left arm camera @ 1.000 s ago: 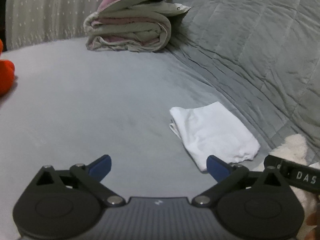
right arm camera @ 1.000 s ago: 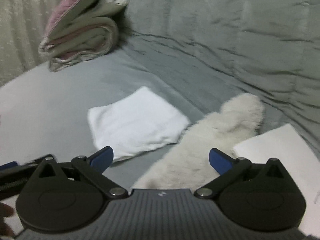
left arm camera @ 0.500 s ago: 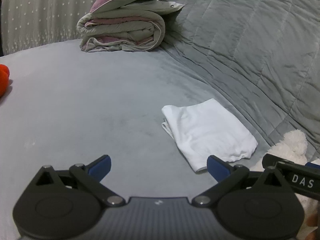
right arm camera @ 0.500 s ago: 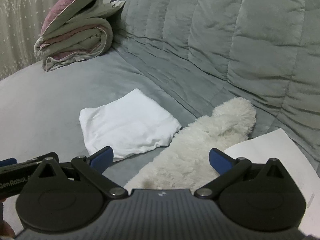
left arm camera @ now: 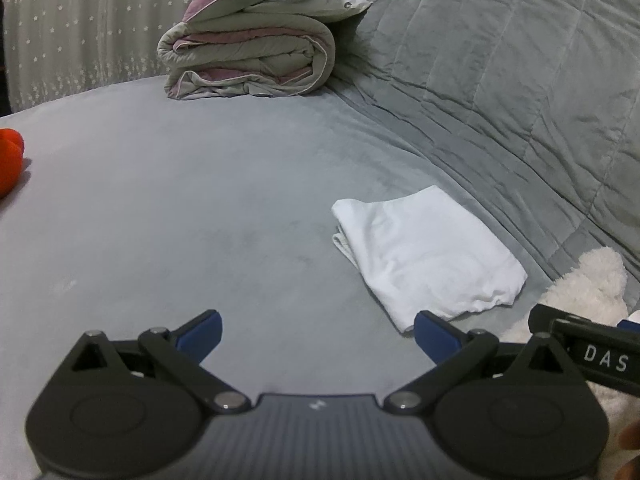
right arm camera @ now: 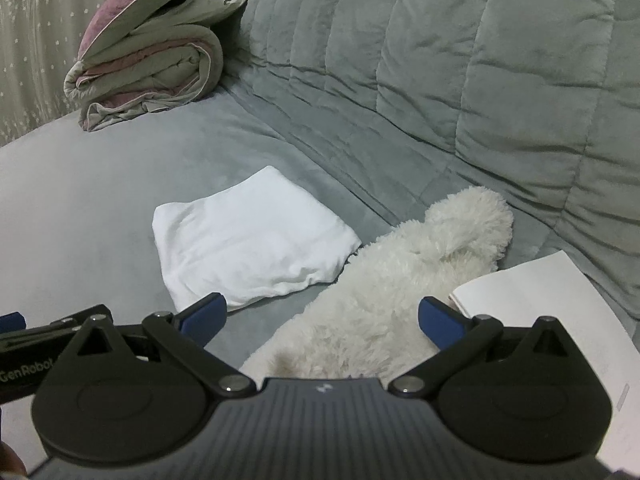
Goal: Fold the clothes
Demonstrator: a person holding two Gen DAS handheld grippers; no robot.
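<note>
Folded white garment: one [left arm camera: 430, 254], a flat rectangle lying on the grey sofa seat [left arm camera: 200, 208], close to the seam where the seat meets the quilted backrest [left arm camera: 520, 60].
Rolled quilts: one bundle [left arm camera: 256, 46], grey and mauve, well beyond the white garment at the far end of the seat, against the backrest.
Fluffy white item: one [right arm camera: 400, 280], just beside the garment's right-hand edge, its near end touching or nearly touching the garment's corner.
White paper or open notebook: one [right arm camera: 560, 308], on the far side of the fluffy item from the garment.
Orange object: one [left arm camera: 10, 164], well apart from the garment, at the left edge of the left wrist view; too cropped to identify.
Left gripper: one [left arm camera: 318, 332], fingers spread wide and holding nothing; the garment lies ahead and to the right, its near corner just beside the right blue fingertip [left arm camera: 434, 330].
Right gripper: one [right arm camera: 322, 318], fingers spread wide and empty; the garment lies ahead and to the left, its near edge just beyond the left blue fingertip [right arm camera: 204, 314], while the fluffy item fills the gap between the fingers.
</note>
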